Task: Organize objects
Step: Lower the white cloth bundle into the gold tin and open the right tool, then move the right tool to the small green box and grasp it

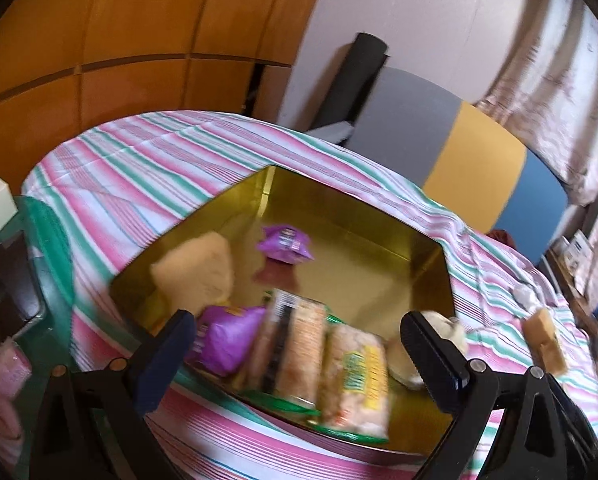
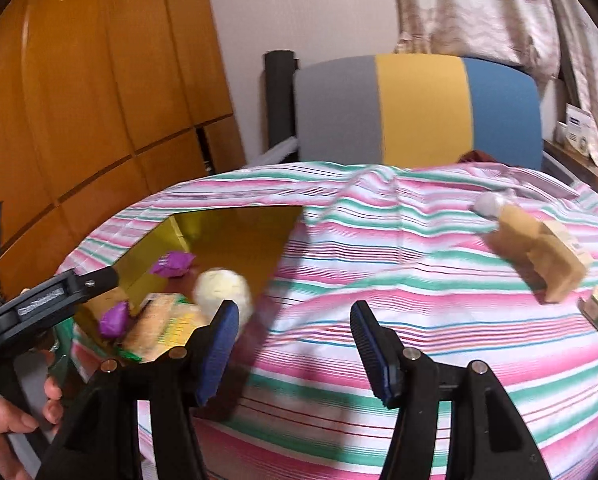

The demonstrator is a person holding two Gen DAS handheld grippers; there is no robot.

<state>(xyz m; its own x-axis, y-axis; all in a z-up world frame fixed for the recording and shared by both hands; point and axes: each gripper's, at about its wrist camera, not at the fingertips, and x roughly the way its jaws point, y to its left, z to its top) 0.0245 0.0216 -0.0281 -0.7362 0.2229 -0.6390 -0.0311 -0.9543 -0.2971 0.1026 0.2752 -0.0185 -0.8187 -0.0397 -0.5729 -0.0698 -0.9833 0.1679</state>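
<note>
While snacks already sat in the gold tin (image 1: 351,216), the right gripper (image 2: 293,344) hung half open and empty over the striped cloth (image 2: 379,280), apparently bound for the tan packets (image 2: 539,256); the left gripper (image 1: 297,354) gaped empty.

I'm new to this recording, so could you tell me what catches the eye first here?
A gold tin sits open on the pink-and-green striped cloth, holding purple packets and cracker packs. Tan wrapped snacks lie loose on the cloth at the right.
</note>
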